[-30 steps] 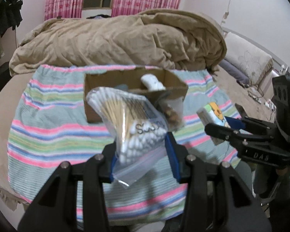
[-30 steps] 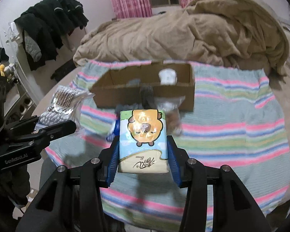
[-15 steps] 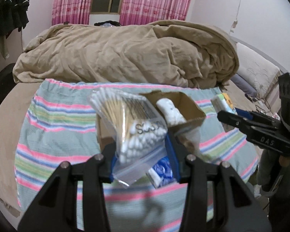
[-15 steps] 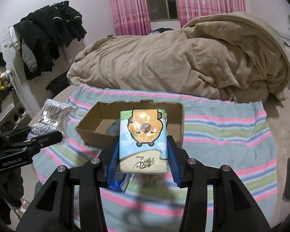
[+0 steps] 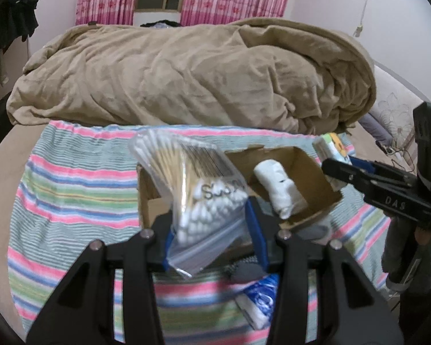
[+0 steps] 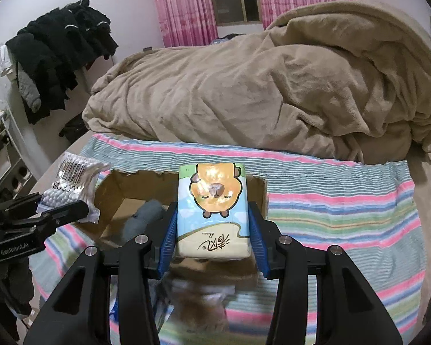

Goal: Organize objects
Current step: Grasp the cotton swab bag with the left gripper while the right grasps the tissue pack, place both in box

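My left gripper [image 5: 212, 230] is shut on a clear zip bag of cotton swabs [image 5: 195, 189] and holds it above the near edge of an open cardboard box [image 5: 310, 172]. A white rolled item [image 5: 281, 192] lies in the box. My right gripper [image 6: 212, 230] is shut on a tissue pack with a cartoon bear [image 6: 214, 210], held over the same box [image 6: 117, 189]. A grey item [image 6: 143, 218] lies inside it. The left gripper and the swab bag [image 6: 71, 178] show at the left of the right wrist view; the right gripper and the tissue pack [image 5: 330, 152] show at the right of the left wrist view.
The box stands on a striped cloth [image 5: 71, 189] on a bed, with a heaped tan blanket [image 5: 186, 72] behind. A blue-and-white packet [image 5: 261, 296] lies on the cloth in front of the box. Dark clothes [image 6: 63, 46] hang at the left wall.
Both grippers have moved forward and up over the box with their loads; the box now sits close under the fingers in both views.
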`<state>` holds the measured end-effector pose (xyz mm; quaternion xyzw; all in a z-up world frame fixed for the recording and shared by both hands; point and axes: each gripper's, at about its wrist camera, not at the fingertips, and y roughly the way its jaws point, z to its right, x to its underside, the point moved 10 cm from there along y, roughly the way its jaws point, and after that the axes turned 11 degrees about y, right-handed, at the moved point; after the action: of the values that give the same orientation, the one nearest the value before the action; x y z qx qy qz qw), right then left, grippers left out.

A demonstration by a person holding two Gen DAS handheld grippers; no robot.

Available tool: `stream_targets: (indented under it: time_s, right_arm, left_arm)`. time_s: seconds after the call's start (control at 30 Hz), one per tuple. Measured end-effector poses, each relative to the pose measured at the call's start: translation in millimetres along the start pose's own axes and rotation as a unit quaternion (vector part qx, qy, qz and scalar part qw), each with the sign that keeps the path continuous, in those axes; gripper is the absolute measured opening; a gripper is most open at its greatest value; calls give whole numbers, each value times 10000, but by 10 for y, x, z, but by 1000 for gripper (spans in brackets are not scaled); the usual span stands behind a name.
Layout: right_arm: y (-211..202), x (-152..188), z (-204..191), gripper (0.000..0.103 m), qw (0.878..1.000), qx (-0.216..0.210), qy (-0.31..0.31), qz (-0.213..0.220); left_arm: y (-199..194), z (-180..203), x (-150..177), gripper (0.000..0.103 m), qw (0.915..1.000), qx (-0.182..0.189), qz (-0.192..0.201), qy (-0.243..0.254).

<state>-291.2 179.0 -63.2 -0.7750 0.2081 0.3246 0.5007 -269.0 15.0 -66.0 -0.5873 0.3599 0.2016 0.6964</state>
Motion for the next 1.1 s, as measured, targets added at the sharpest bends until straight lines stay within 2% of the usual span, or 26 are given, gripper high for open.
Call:
stream_targets:
  time_s: [0.37, 0.43, 0.47, 0.5, 0.9, 1.0, 1.1]
  right_arm:
    - [370, -5, 136, 49, 9995, 116, 219, -189]
    - [365, -9, 137, 56, 9996, 192, 170, -142]
    - [350, -16, 143, 64, 9996, 208, 180, -105]
    - [330, -25, 144, 68, 9996, 192, 206, -75]
    - [-198, -61, 21, 68, 9993, 185, 221, 245]
    - [-379, -19, -19, 68, 9991, 168, 250, 306]
    - [-542, 51, -60, 68, 9990, 158, 236, 346]
  left_arm:
    - [372, -72, 119, 46, 9989, 112, -449, -112]
    - [357, -67, 100, 50, 9990, 82, -436, -87]
    - [339, -70, 89, 54, 9990, 52, -426, -91]
    - [306, -72, 75, 60, 9992, 57, -381, -126]
    - [-334, 27, 19, 62, 9998, -44, -29, -212]
    - [-530, 85, 61, 69, 9997, -35, 63, -232]
    - [-676, 147, 131, 70, 9996, -19, 101, -263]
